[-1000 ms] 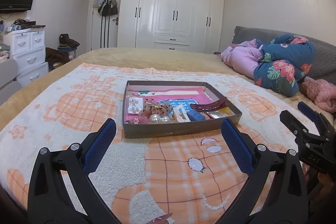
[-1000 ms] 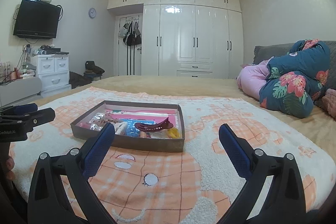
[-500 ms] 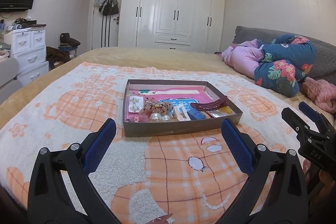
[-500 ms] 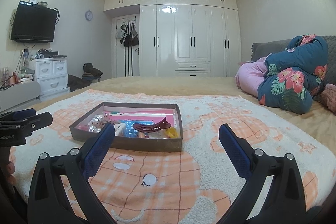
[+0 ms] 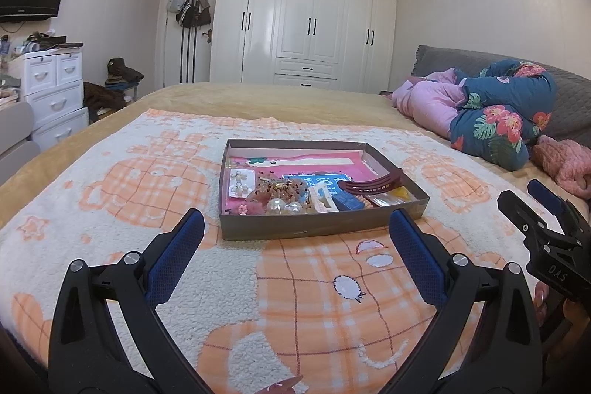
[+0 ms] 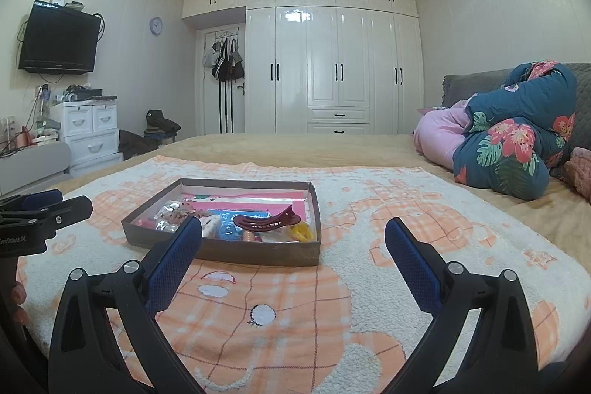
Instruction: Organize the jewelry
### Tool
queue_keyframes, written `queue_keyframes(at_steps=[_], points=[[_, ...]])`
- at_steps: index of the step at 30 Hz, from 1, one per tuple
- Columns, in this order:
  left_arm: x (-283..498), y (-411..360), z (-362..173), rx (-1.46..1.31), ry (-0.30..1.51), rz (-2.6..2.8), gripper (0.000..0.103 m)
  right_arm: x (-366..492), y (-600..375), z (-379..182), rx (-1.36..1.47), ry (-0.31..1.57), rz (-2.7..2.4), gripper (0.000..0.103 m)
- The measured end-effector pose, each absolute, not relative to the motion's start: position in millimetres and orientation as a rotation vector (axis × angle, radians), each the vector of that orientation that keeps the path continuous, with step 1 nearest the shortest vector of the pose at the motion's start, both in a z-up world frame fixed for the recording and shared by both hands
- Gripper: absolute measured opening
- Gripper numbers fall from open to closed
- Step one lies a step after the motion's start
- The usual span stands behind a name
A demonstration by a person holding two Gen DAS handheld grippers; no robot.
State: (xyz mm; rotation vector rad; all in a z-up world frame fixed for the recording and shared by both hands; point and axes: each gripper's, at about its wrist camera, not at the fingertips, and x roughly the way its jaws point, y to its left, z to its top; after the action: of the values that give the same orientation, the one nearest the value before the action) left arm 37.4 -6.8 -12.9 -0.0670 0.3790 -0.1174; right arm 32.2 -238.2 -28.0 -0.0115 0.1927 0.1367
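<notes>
A shallow brown cardboard tray (image 5: 317,227) sits on the bed blanket, holding jewelry and hair accessories: a dark red claw clip (image 5: 371,186), pearl pieces (image 5: 282,207), an earring card (image 5: 242,182) and a blue item (image 5: 347,202). My left gripper (image 5: 295,264) is open and empty, just short of the tray's near wall. My right gripper (image 6: 293,264) is open and empty, to the right of the tray (image 6: 258,252); the claw clip (image 6: 267,221) shows near its right end. The right gripper also shows in the left wrist view (image 5: 546,228).
The tray lies on a cream and orange plaid blanket (image 5: 147,202) over a tan bedspread. Folded floral and pink quilts (image 5: 491,113) lie at the right. A white drawer unit (image 6: 88,135) stands left of the bed, a wardrobe (image 6: 332,69) beyond.
Both views have shifted slightly: the left one has tilted down a little and the right one has lowered and moved nearer the tray. Both grippers stay open and empty.
</notes>
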Motion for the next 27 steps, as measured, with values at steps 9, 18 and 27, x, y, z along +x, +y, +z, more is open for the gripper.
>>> queue_keyframes(at_steps=[9,18,27], points=[[37.2,-6.5,-12.6,-0.068,0.379,-0.117,0.092,33.6,-239.0,-28.0,-0.013,0.196,0.141,0.097],[37.4,-7.0,-12.6,-0.067,0.379,-0.118,0.092,33.9,-238.6,-27.5,-0.013,0.195,0.141,0.097],[37.3,-5.6,-13.1,-0.066,0.381,-0.115,0.092,33.9,-236.3,-27.9,-0.016,0.198,0.143,0.097]])
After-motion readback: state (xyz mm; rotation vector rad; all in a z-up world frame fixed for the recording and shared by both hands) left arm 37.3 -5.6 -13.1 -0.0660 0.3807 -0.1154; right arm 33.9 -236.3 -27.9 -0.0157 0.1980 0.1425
